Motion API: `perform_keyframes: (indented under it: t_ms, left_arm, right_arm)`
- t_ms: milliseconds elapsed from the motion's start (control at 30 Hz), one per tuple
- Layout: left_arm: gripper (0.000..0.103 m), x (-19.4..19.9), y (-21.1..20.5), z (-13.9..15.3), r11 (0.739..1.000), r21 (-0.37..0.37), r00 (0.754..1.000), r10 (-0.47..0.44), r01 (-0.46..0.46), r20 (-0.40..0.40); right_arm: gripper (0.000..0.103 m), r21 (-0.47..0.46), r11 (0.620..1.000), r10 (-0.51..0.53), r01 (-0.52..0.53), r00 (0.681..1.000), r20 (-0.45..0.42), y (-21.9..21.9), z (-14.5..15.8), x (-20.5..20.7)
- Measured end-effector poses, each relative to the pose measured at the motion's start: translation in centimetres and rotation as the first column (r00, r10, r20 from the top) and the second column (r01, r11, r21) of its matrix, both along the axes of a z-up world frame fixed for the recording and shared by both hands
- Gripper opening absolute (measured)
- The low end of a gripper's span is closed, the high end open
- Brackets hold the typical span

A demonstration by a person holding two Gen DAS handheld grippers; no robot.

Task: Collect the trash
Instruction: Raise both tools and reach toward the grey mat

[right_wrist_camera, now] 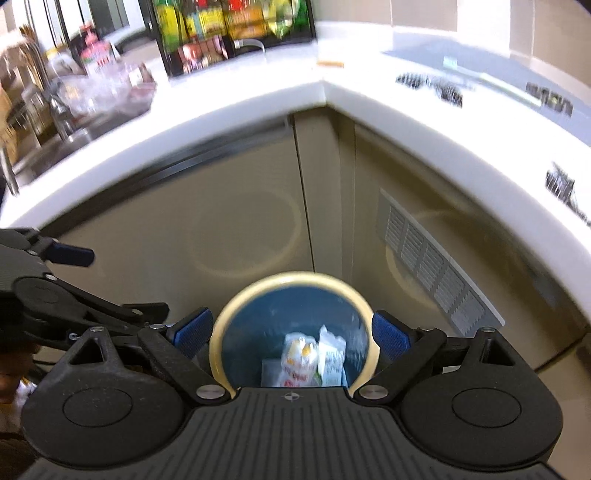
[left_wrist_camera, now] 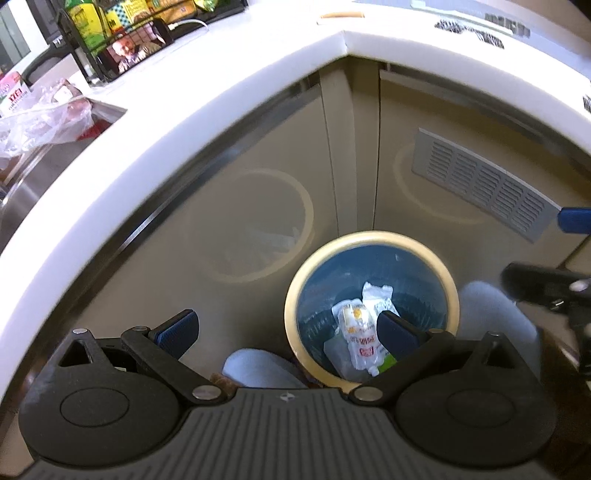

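A round bin (left_wrist_camera: 439,266) with a tan rim and a dark blue inside stands on the floor in the cabinet corner. Several white and yellow wrappers (left_wrist_camera: 360,332) lie at its bottom. My left gripper (left_wrist_camera: 286,330) hangs open above the bin's left edge, nothing between its blue pads. In the right wrist view the same bin (right_wrist_camera: 236,306) sits straight below, with the wrappers (right_wrist_camera: 314,356) inside. My right gripper (right_wrist_camera: 293,338) is open and spans the bin's mouth, holding nothing. The left gripper's fingertips (right_wrist_camera: 70,254) show at that view's left edge.
A white L-shaped counter (left_wrist_camera: 207,99) runs above beige cabinet doors with a grey vent grille (left_wrist_camera: 480,181). On the left are a steel sink (left_wrist_camera: 48,166), a clear plastic bag (left_wrist_camera: 40,122) and a black rack of packets (left_wrist_camera: 122,29). A person's light-clad knees (left_wrist_camera: 258,369) are beside the bin.
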State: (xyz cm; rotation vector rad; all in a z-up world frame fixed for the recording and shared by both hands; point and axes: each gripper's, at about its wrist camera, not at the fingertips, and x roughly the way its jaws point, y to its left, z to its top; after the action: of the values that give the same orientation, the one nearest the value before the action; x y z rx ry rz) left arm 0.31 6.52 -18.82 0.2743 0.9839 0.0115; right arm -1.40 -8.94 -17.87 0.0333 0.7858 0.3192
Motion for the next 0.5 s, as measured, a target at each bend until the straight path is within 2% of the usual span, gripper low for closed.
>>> perform_keyframes:
  t_ms: [167,267,333,400,500]
  left_arm:
    - [0.103,1.1,-0.5,1.9,1.0,0.014,0.999,0.001,-0.001,0.042]
    - [0.103,1.9,-0.9,3.0,1.0,0.016,0.998,0.001,-0.002,0.056]
    - [0.103,2.4,-1.2,3.5,1.0,0.015,0.998,0.001,-0.002,0.062]
    - [0.103,2.7,-1.4,4.0,1.0,0.015,0.998,0.001,-0.002,0.068]
    - [0.103,3.2,-1.7,4.7,1.0,0.013,0.997,0.009,-0.01,0.076]
  right_arm:
    - [0.094,0.06,0.997,-0.05,0.042,0.99,0.133,-3.1,3.7,0.3]
    - [0.095,0.106,0.988,-0.131,0.109,0.964,0.23,-6.3,6.3,1.2]
    - [0.099,0.112,0.974,-0.221,0.195,0.927,0.302,-8.5,7.9,2.5]
    - [0.1,0.111,0.944,-0.329,0.31,0.874,0.358,-11.0,9.0,4.7]
    - [0.102,0.115,0.872,-0.48,0.475,0.788,0.387,-15.2,9.5,9.9]
